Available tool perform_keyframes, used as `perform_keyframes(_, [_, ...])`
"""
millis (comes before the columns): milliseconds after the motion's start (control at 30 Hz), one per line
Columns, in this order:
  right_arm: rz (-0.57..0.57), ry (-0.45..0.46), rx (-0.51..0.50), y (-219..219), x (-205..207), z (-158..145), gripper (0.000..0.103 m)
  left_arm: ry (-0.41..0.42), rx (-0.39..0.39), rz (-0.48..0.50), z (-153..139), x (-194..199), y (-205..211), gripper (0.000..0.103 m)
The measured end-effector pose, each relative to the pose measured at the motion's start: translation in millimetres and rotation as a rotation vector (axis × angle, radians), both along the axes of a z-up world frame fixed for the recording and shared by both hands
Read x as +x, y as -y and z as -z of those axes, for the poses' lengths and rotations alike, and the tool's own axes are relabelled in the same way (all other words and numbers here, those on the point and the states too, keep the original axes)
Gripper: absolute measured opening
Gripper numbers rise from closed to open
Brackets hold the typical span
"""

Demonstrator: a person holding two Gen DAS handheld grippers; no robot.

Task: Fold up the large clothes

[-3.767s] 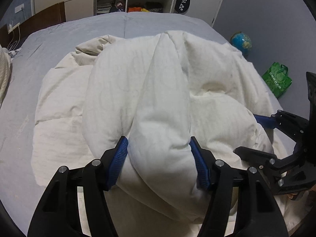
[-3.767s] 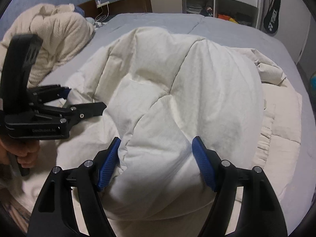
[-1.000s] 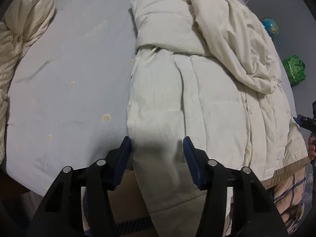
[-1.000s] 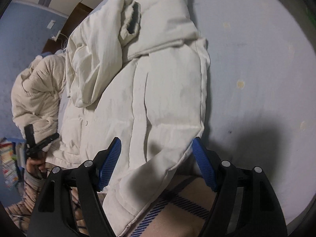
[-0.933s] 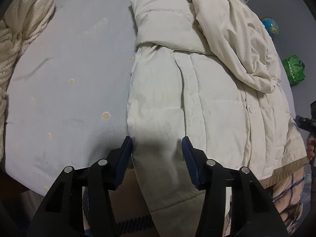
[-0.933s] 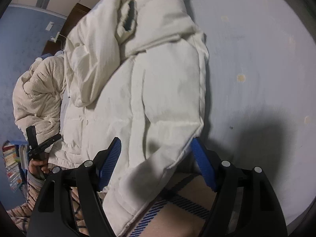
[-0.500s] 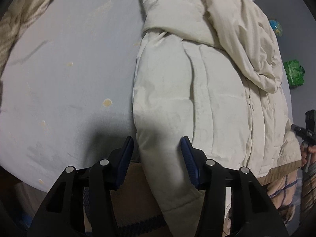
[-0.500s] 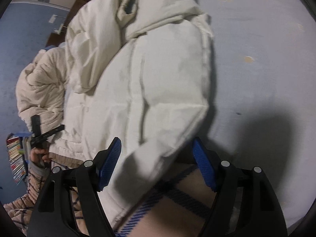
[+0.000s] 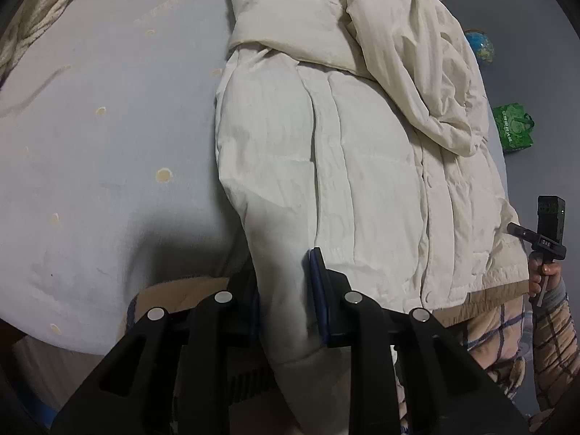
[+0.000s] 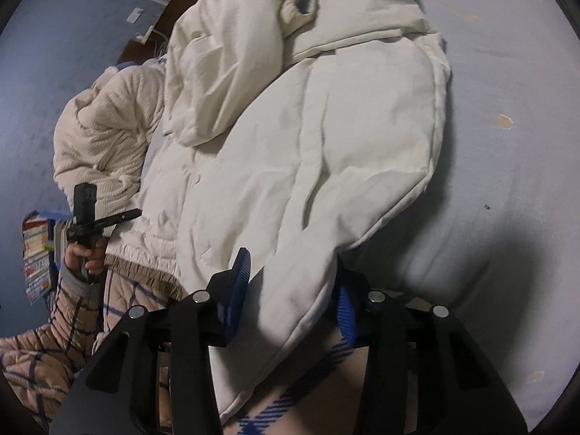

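Observation:
A cream puffy jacket [image 9: 362, 163] lies spread front-up on the grey-blue bed [image 9: 108, 127], with its hem hanging over the near edge. My left gripper [image 9: 284, 290] points steeply down at the jacket's lower left corner. Its jaws are closing and the blue pads [image 9: 317, 282] pinch that corner. In the right wrist view the jacket [image 10: 308, 145] stretches away up and to the left. My right gripper [image 10: 290, 290] has the lower right corner filling the gap between its closing jaws, and both pads [image 10: 239, 282] touch the fabric.
A knitted cream blanket [image 10: 108, 127] is heaped at the bed's far left side. A green bag [image 9: 513, 128] and a globe [image 9: 480, 45] sit on the floor to the right. A person's plaid-clad legs [image 10: 54, 344] and a cardboard box [image 9: 174, 290] are below the bed edge.
Both pairs of jaws have narrowed onto the jacket's lower corners. The left view has tipped down a little, and the right gripper has shifted slightly sideways along the hem.

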State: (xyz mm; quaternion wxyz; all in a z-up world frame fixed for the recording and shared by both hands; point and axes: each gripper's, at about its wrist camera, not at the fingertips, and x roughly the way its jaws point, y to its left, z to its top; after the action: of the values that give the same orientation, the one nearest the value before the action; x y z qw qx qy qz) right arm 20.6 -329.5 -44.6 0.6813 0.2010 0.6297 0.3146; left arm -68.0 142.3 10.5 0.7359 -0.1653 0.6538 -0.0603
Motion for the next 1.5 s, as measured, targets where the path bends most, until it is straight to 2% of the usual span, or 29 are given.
perform_keyframes(100, [-0.023, -0.005, 0.005, -6.4, -4.4, -3.2, 0.04, -0.004, -0.016, -0.009, -2.2, -4.1, -0.8, 0.027])
perform_keyframes(233, [-0.065, 0.014, 0.023, -10.4, -13.3, -12.9, 0.04, 0.012, -0.004, 0.024, -8.3, -8.1, 7.6, 0.028])
perform_keyframes(300, [-0.092, 0.041, 0.029, -14.0, -17.9, -18.5, 0.033, 0.042, 0.007, 0.058, -13.0, -9.1, 13.2, 0.013])
perform_keyframes(367, [-0.115, 0.094, 0.024, -17.4, -22.4, -26.6, 0.022, 0.092, -0.009, 0.072, -22.1, -9.6, 16.3, 0.007])
perform_keyframes(467, [-0.114, 0.17, 0.08, -18.7, -26.1, -40.0, 0.016, 0.187, -0.06, 0.072, -40.7, -8.1, 17.9, 0.006])
perform_keyframes(667, [0.027, 0.252, 0.269, -1.9, -11.5, -72.4, 0.013, 0.33, -0.143, 0.049, -76.5, 0.5, 16.0, 0.006])
perform_keyframes(900, [0.199, 0.308, 0.462, 30.2, 14.6, -95.0, 0.012, 0.391, -0.261, -0.035, -97.0, 14.7, -10.2, 0.006])
perform_keyframes(1100, [0.368, 0.319, 0.607, 42.9, 40.9, -94.2, 0.012, 0.414, -0.373, -0.113, -106.7, 36.5, -23.2, 0.006])
perform_keyframes(1300, [0.537, 0.27, 0.758, 53.2, 81.7, -80.5, 0.012, 0.417, -0.461, -0.154, -115.4, 66.9, -35.4, 0.007])
perform_keyframes(1500, [0.664, 0.22, 0.788, 60.8, 128.0, -67.3, 0.012, 0.414, -0.53, -0.22, -113.1, 108.0, -49.1, 0.007])
